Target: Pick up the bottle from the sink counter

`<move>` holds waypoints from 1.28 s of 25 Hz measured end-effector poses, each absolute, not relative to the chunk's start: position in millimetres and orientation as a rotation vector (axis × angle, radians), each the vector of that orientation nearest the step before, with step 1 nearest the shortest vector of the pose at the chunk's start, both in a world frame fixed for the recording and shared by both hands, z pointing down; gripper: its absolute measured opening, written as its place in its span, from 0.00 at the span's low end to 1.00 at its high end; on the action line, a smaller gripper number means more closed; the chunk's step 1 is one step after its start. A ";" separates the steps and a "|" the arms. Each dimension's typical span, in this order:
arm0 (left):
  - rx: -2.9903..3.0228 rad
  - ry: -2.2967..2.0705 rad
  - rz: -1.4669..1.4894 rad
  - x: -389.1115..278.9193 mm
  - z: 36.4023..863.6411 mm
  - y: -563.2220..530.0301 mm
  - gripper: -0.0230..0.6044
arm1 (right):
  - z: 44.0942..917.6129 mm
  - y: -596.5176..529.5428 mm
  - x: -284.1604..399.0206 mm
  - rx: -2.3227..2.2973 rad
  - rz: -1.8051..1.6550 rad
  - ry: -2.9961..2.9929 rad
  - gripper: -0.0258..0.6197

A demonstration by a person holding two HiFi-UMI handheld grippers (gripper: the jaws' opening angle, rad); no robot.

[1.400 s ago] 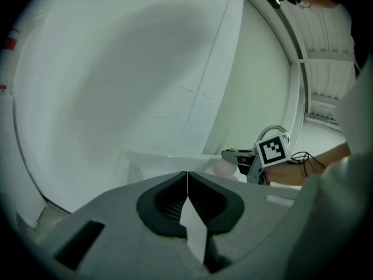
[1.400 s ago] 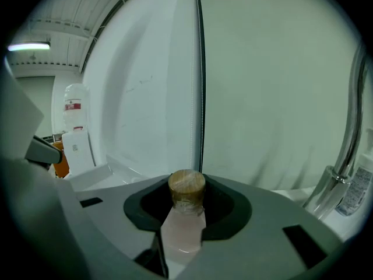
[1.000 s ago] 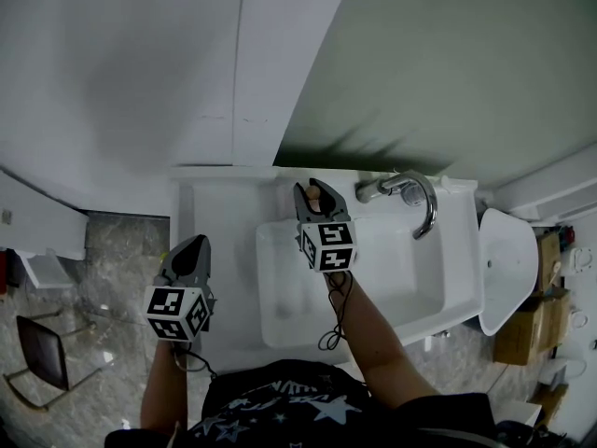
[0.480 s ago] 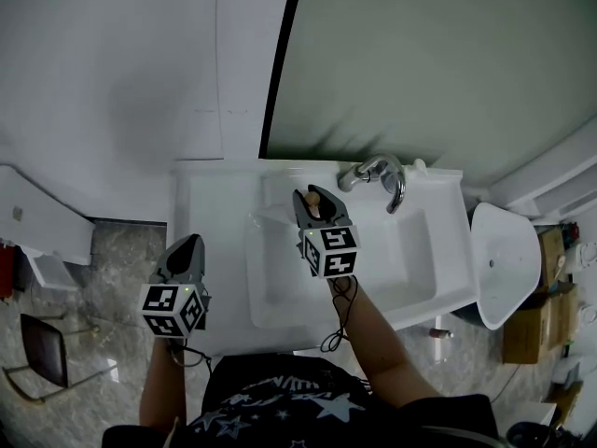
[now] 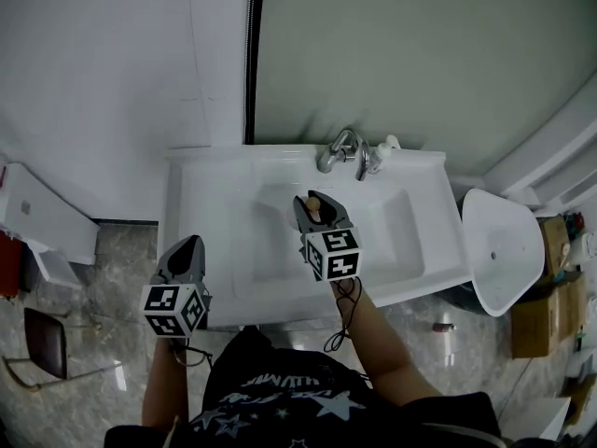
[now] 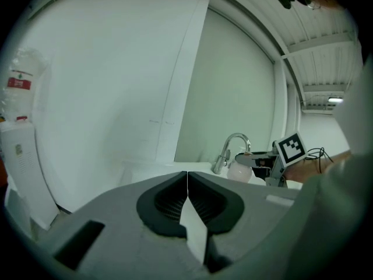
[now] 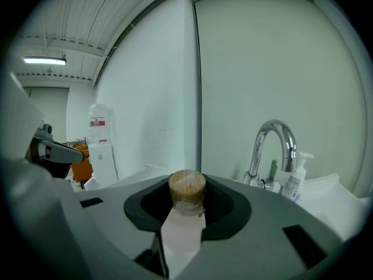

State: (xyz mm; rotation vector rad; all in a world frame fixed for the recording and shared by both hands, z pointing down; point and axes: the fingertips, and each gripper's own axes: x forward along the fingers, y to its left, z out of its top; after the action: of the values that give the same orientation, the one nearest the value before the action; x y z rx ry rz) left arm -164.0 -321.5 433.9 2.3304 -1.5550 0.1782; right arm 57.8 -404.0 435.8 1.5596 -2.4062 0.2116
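My right gripper (image 5: 315, 205) is shut on a small bottle with a round wooden stopper (image 5: 313, 203), held over the white sink basin (image 5: 392, 241). The stopper (image 7: 187, 186) sticks up between the dark pads (image 7: 224, 206) in the right gripper view, and the bottle's body is hidden below them. From the left gripper view the pale rounded bottle (image 6: 239, 170) shows at the tip of the right gripper (image 6: 256, 159). My left gripper (image 5: 188, 247) hangs left of the sink's front corner, its jaws (image 6: 187, 182) closed together on nothing.
A chrome faucet (image 5: 340, 147) and a white pump bottle (image 5: 383, 148) stand at the back of the sink counter (image 5: 201, 185). A white rounded fixture (image 5: 504, 250) sits to the right, cardboard boxes (image 5: 536, 320) beyond it, and a chair (image 5: 47, 343) on the floor at left.
The right gripper with the bottle has come away from the basin's back left rim and now hangs over the basin's middle. The head view has swung. The left gripper has hardly moved.
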 end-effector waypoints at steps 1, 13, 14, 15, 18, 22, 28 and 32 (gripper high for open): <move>2.330 -1.560 0.175 -161.4 432.9 -313.3 0.07 | 434.8 -395.5 61.3 1.560 0.211 -2.410 0.23; 2.332 -1.597 0.161 -120.3 430.4 -220.0 0.07 | 435.8 -300.8 101.2 1.508 0.203 -2.439 0.23; 2.329 -1.601 0.162 -118.0 431.6 -212.5 0.07 | 437.4 -294.1 103.5 1.504 0.206 -2.439 0.23; 2.326 -1.605 0.163 -116.1 432.9 -205.5 0.07 | 439.0 -287.9 105.6 1.500 0.209 -2.440 0.23; 2.315 -1.618 0.166 -111.3 436.6 -185.1 0.07 | 443.7 -270.0 111.4 1.494 0.218 -2.444 0.23; 2.300 -1.637 0.166 -105.6 441.4 -153.8 0.07 | 448.2 -241.9 115.0 1.475 0.227 -2.463 0.23; 2.274 -1.659 0.172 -97.8 447.2 -111.3 0.07 | 454.6 -205.0 117.7 1.437 0.242 -2.487 0.23; 2.260 -1.672 0.181 -98.2 448.5 -91.4 0.07 | 456.5 -188.5 116.9 1.421 0.248 -2.498 0.23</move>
State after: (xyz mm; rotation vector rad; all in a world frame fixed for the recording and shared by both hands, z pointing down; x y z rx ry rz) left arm -98.2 -91.4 448.5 2.2605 -1.6723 0.1806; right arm 116.9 -188.5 456.5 1.4213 -2.4976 0.2478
